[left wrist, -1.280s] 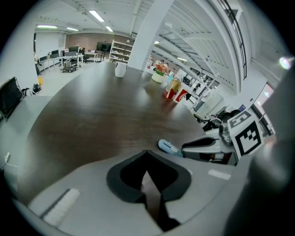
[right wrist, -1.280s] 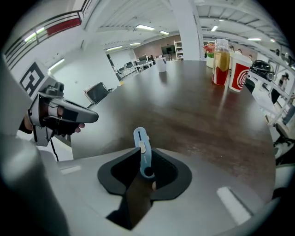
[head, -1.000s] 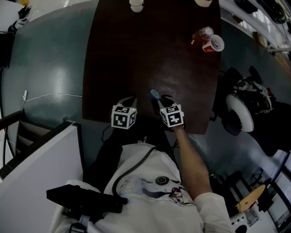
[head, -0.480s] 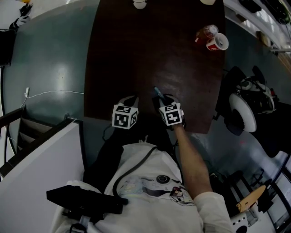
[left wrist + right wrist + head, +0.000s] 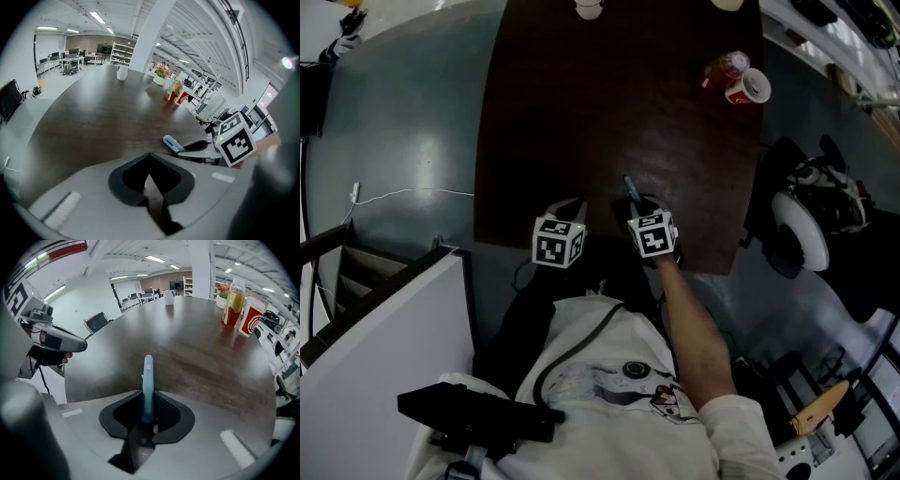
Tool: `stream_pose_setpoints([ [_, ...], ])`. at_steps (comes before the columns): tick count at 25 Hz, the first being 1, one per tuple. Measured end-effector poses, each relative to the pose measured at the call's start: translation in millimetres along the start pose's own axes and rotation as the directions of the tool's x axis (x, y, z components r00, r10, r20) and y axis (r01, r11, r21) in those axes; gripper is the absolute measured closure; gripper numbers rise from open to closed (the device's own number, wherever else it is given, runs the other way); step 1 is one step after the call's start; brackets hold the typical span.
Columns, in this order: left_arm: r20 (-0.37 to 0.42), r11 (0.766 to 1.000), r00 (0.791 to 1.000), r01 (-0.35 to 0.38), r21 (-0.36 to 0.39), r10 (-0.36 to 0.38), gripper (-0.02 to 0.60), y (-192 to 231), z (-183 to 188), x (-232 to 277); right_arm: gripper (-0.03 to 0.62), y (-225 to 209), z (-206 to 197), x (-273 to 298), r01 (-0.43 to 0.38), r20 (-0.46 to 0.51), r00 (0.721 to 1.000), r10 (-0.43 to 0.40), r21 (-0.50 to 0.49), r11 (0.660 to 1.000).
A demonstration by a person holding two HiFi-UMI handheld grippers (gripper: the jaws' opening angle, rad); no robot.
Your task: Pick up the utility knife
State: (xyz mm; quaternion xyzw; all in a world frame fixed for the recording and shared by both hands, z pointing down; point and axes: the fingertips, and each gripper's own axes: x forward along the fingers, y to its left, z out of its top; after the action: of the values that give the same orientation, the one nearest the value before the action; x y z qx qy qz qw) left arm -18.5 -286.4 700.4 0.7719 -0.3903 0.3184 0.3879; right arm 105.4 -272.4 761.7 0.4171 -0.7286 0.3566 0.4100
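A light-blue utility knife (image 5: pixel 628 185) sticks out forward from my right gripper (image 5: pixel 636 201) near the front edge of the dark wooden table (image 5: pixel 581 112). In the right gripper view the knife (image 5: pixel 147 385) stands edge-on between the jaws, which have just been closing and now press on its rear end. My left gripper (image 5: pixel 567 208) rests beside it at the left, shut with nothing in it. The left gripper view shows the knife (image 5: pixel 172 142) poking out of the right gripper (image 5: pixel 199 147) low over the tabletop.
A red paper cup (image 5: pixel 750 86) and a drink bottle (image 5: pixel 724 67) stand at the table's far right. A white cup (image 5: pixel 587 7) is at the far edge. An office chair (image 5: pixel 797 230) stands right of the table, and a white cable (image 5: pixel 403 195) lies on the floor at left.
The right gripper's jaws have closed onto the knife. The knife's tip has shifted slightly away and to the right in the head view. The left gripper has stayed put.
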Motion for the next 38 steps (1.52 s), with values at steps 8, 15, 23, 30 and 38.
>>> stream_pose_setpoints([
  [8, 0.17, 0.998, 0.985, -0.022, 0.061, 0.012, 0.583, 2, 42, -19, 0.523, -20, 41, -54, 0.041, 0.25, 0.964, -0.095, 0.213, 0.976],
  [15, 0.368, 0.99, 0.929, -0.019, 0.141, -0.034, 0.583, -14, 95, -55, 0.523, -18, 82, -120, 0.078, 0.459, 0.866, -0.2, 0.272, 0.959],
  [23, 0.614, 0.964, 0.782, -0.067, 0.259, -0.111, 0.583, -42, 157, -133, 0.523, 0, 124, -211, 0.189, 0.652, 0.687, -0.321, 0.266, 0.945],
  [30, 0.67, 0.953, 0.729, -0.08, 0.291, -0.143, 0.583, -47, 179, -176, 0.523, 21, 146, -272, 0.239, 0.743, 0.57, -0.351, 0.259, 0.936],
  [38, 0.685, 0.955, 0.717, -0.093, 0.281, -0.132, 0.583, -49, 166, -189, 0.523, 46, 145, -282, 0.242, 0.769, 0.554, -0.319, 0.218, 0.945],
])
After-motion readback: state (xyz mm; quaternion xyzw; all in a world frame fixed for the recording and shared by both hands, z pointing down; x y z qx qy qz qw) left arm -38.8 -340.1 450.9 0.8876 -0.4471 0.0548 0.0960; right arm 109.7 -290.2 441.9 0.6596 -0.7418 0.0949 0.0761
